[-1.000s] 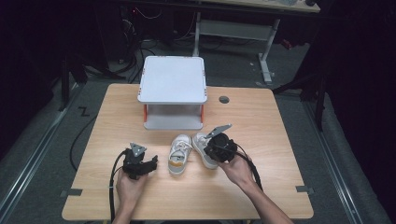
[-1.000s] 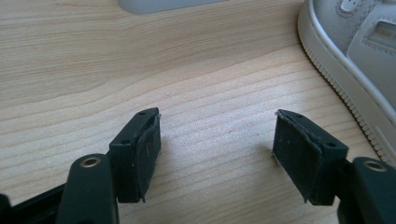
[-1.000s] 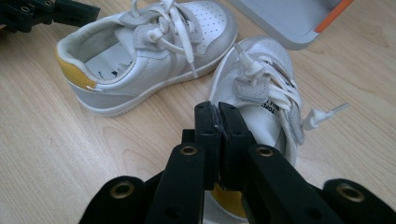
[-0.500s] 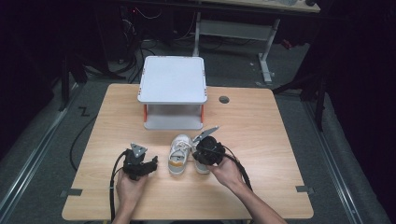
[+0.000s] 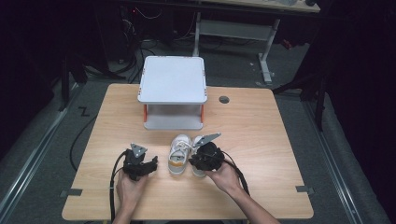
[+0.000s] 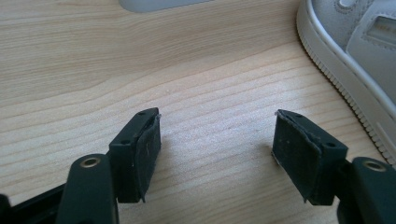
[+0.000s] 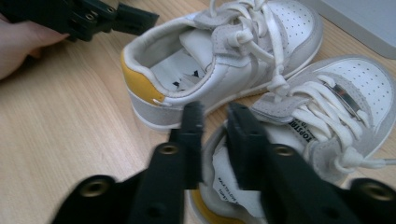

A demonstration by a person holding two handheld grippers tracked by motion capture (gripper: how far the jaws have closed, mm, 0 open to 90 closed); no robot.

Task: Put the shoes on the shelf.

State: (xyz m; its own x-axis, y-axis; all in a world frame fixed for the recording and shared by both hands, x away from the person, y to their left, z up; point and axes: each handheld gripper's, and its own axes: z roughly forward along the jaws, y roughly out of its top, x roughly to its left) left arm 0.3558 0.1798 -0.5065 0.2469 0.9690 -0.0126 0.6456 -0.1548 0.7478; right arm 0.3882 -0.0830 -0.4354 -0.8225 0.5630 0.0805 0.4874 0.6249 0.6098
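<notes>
Table (image 5: 280,154): we see bare wood from 3 to 5 o'clock of the shoes; the front edge lies just behind both wrists.
Stand (image 5: 173,80): white, at 12 o'clock of the shoes, a strip of wood between.
Shoes: left shoe (image 5: 179,151) and right shoe (image 5: 201,171) side by side at table centre-front, toes toward the stand.
Left gripper (image 6: 217,144): we note jaws spread wide, nothing between, over bare wood at 9 o'clock of the left shoe.
Right gripper (image 7: 215,123): jaws have just been opening; a narrow gap, straddling the right shoe's heel collar, not pressing.
Change: we log the right gripper lower and nearer the left shoe than a second ago; left gripper unmoved.
</notes>
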